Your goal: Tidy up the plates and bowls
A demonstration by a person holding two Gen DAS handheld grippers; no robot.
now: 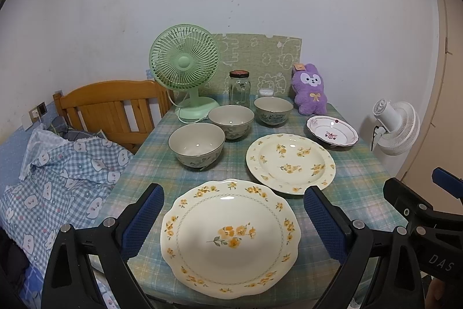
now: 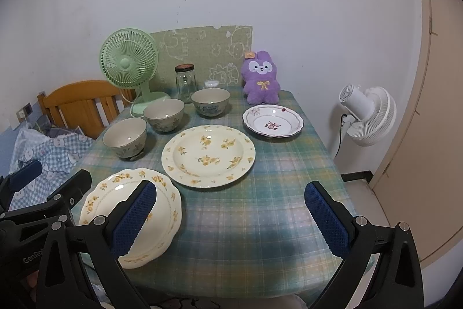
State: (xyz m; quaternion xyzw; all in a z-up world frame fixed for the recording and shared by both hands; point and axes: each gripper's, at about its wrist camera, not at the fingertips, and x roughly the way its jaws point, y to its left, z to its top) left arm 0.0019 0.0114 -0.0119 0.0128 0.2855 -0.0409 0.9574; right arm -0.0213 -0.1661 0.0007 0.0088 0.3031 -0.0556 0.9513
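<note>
A cream plate with yellow flowers (image 1: 230,239) (image 2: 131,217) lies at the table's near edge. My left gripper (image 1: 233,210) hangs open above it, one finger on each side. A second, deeper yellow-flowered plate (image 1: 290,162) (image 2: 208,155) sits behind it. Farther right is a small white plate with a pink motif (image 1: 332,131) (image 2: 273,122). Three grey-green bowls (image 1: 196,145) (image 1: 231,120) (image 1: 273,110) (image 2: 125,137) (image 2: 163,115) (image 2: 210,102) stand in a diagonal row. My right gripper (image 2: 230,204) is open over bare tablecloth, right of the near plate.
At the table's back stand a green desk fan (image 1: 185,68), a glass jar (image 1: 239,89), a small white container (image 1: 266,92) and a purple plush rabbit (image 1: 311,90). A wooden chair (image 1: 115,106) and bedding (image 1: 58,178) are left; a white fan (image 2: 367,115) is right.
</note>
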